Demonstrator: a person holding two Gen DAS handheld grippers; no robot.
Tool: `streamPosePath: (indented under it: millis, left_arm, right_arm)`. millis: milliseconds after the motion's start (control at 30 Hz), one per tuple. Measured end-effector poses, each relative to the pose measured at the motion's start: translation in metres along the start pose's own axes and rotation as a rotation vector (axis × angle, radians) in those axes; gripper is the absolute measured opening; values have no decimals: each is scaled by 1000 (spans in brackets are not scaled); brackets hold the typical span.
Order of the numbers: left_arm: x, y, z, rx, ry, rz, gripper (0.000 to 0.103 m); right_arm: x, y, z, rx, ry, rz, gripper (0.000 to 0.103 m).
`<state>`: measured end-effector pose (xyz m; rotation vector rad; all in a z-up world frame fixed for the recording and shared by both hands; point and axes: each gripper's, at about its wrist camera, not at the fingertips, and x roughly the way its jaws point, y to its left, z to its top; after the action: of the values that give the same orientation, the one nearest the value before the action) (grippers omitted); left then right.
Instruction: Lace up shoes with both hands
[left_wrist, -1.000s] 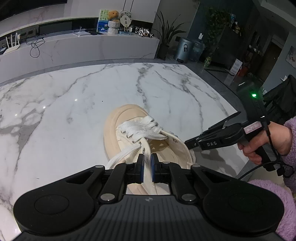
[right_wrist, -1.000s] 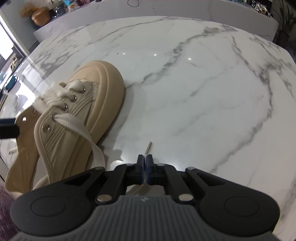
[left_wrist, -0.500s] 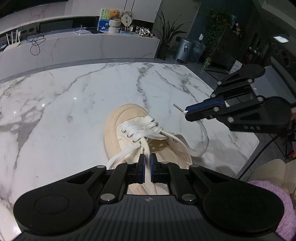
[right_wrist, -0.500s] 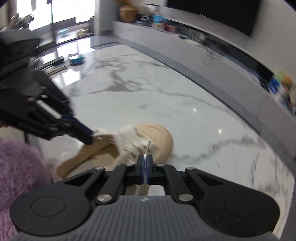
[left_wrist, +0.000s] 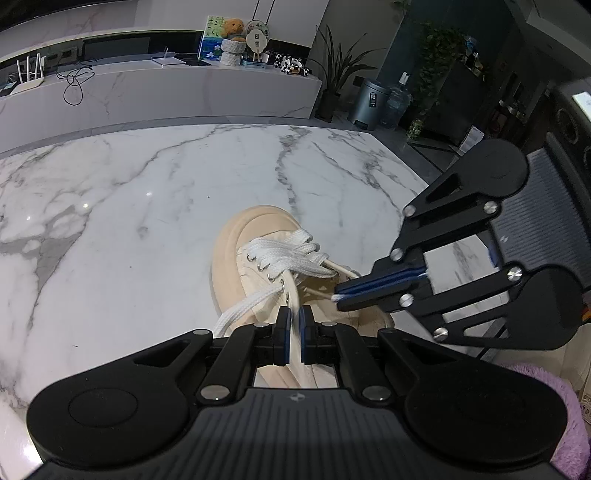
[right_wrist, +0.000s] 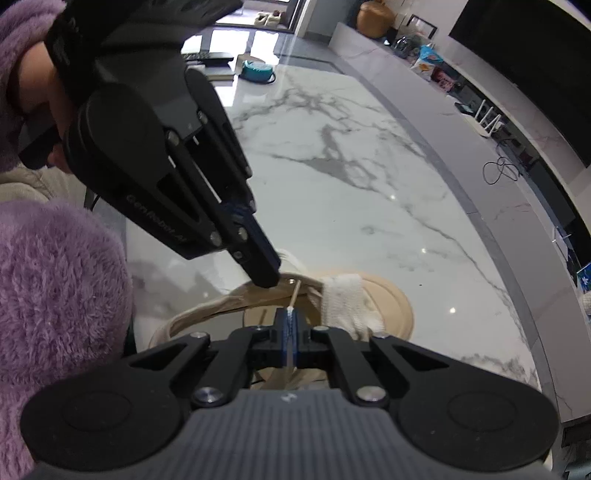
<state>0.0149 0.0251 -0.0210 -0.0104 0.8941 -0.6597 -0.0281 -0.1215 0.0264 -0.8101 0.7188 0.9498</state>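
Shoe: the beige shoe (left_wrist: 236, 266) sits on the marble desk (left_wrist: 147, 206), toe away from me, lower rows already crossed in white lace (left_wrist: 288, 254).
Left claw: my left claw (left_wrist: 294, 334) is clenched on the flat lace strand coming off the left-side eyelets (left_wrist: 271, 277); the strand runs straight into the pads.
Right claw: my right claw (right_wrist: 290, 325) is clenched on the other lace end, with the stiff tip (right_wrist: 295, 295) poking out ahead, aimed at the next eyelet (right_wrist: 291, 281) on the upper flap.
Crowding: in the right wrist view the left claw's fingertips (right_wrist: 264, 275) sit just beside that eyelet. I judge a collision likely if I push straight in.
Miss risk: the tip is thin and the flap is soft; I expect it could skate off the ring or fold the flap down.
Slip risk: the tip is held close to its end, so a hard push may drive it back through the pads.
Drag risk: pulling either strand too hard could skid the unpinned shoe across the slick desk.
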Motion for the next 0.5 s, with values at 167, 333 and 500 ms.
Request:
streamPosePath:
  millis: [167, 333, 500]
  left_arm:
    - [0, -1, 0, 1, -2, -3, 3]
    - [0, -2, -1, 2, -2, -4, 3]
    - [-1, -3, -1, 16, -3, -5, 3]
  right_arm:
    - [9, -1, -1, 1, 18, 11, 3]
    - [11, 0, 0, 0, 15, 13, 3]
    - [12, -5, 0, 1, 16, 12, 3]
